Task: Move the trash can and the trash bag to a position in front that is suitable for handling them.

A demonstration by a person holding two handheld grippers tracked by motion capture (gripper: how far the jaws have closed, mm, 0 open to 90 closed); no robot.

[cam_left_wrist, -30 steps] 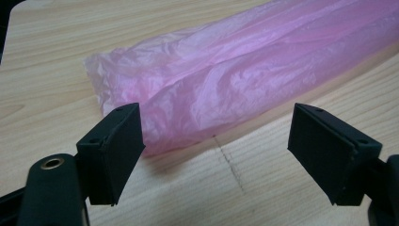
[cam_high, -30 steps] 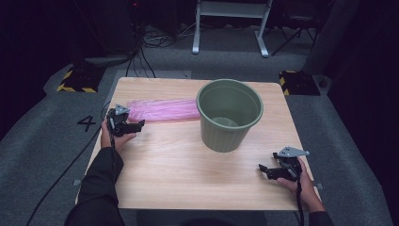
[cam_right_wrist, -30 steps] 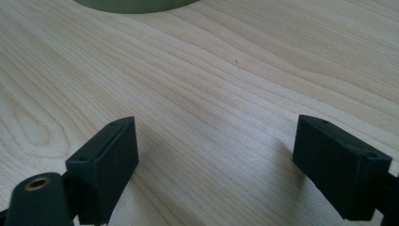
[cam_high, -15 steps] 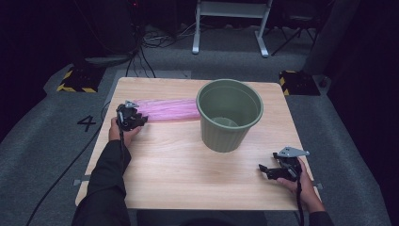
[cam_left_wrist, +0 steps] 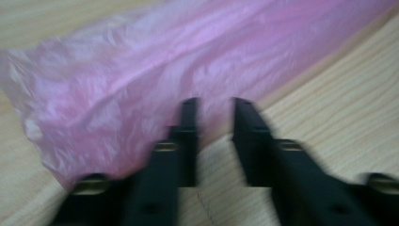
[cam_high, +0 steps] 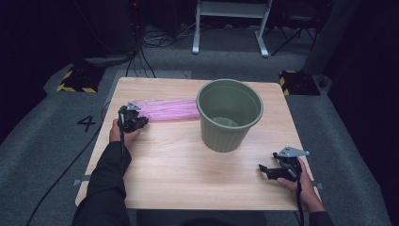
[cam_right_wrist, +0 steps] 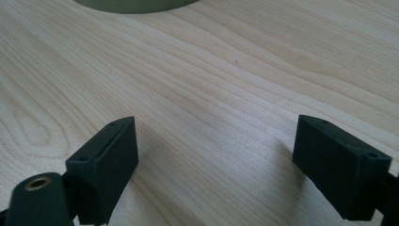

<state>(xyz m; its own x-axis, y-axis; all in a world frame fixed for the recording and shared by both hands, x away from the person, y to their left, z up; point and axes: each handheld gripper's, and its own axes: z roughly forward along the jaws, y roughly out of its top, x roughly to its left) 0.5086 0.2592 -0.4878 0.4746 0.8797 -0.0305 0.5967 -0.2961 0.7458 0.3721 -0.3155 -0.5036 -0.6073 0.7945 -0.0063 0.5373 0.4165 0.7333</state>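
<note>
Where pink bag (cam_left_wrist: 188, 61) ends, left gripper (cam_left_wrist: 214, 106) just narrowed, perhaps pinching its edge.

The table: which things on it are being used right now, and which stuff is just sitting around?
In use:
- pink bag, lying flat
- left gripper, jaws just been closing at the bag's end
- green bin, next to the bag

Just about:
- right gripper, open over bare table
- striped blocks on the floor
- cables
- white stand
</note>
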